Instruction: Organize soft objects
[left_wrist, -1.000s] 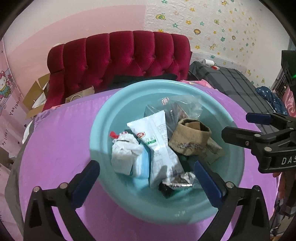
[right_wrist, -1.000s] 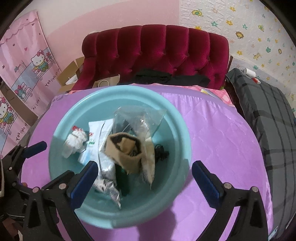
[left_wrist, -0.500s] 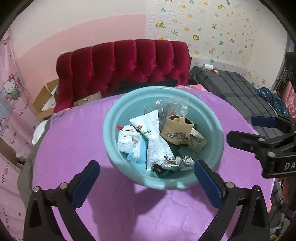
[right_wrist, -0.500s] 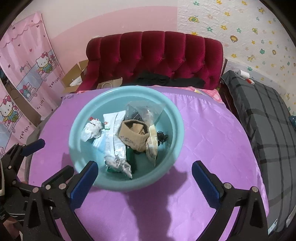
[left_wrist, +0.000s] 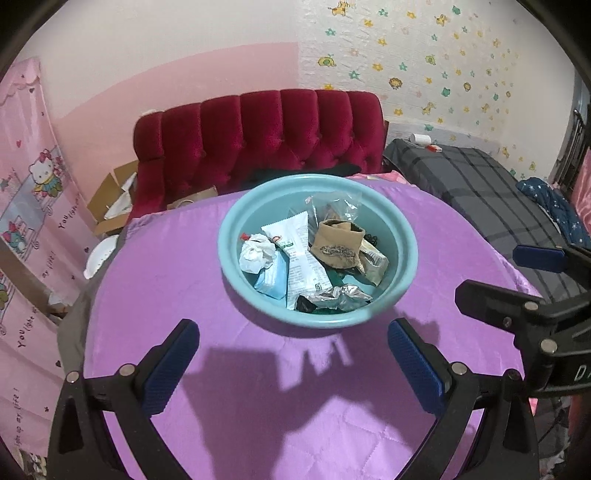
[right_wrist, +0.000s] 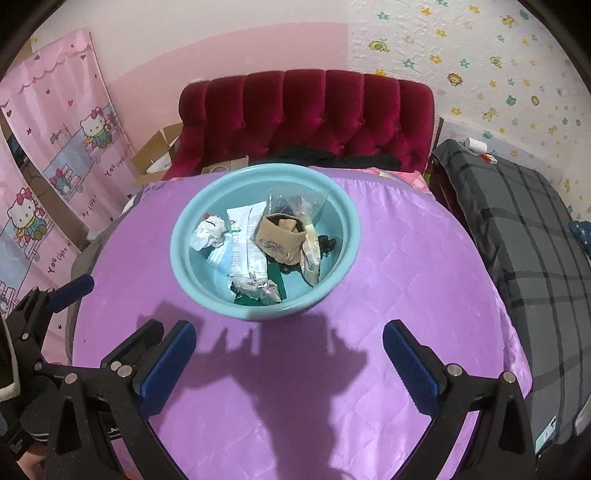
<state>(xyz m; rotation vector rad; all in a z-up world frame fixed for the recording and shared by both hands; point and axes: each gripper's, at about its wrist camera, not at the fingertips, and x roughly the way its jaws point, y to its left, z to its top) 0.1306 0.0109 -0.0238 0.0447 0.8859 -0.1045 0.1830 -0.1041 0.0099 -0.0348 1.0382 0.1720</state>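
A light blue basin (left_wrist: 404, 236) (right_wrist: 349, 221) stands on the round table under a purple cloth (left_wrist: 258, 387) (right_wrist: 406, 280). In it lie a tan sock (left_wrist: 338, 247) (right_wrist: 280, 238), a white snack packet (left_wrist: 299, 254) (right_wrist: 247, 243), crumpled white tissue (left_wrist: 256, 254) (right_wrist: 208, 234), a blue face mask (left_wrist: 273, 278), a clear bag (left_wrist: 332, 210) (right_wrist: 295, 201) and a silver wrapper (left_wrist: 340, 297) (right_wrist: 262, 290). My left gripper (left_wrist: 293, 363) is open and empty, well in front of the basin. My right gripper (right_wrist: 290, 365) is open and empty, also in front of it. The right gripper also shows at the right of the left wrist view (left_wrist: 528, 280).
A red tufted headboard (left_wrist: 258, 140) (right_wrist: 306, 114) stands behind the table. A bed with a grey plaid cover (left_wrist: 480, 199) (right_wrist: 528, 236) is at the right. A cardboard box (left_wrist: 114, 199) and pink cartoon curtains (right_wrist: 44, 177) are at the left.
Both grippers have pulled back and up from the basin, which now looks smaller and farther away. Both stay open and empty. The things in the basin have not moved.
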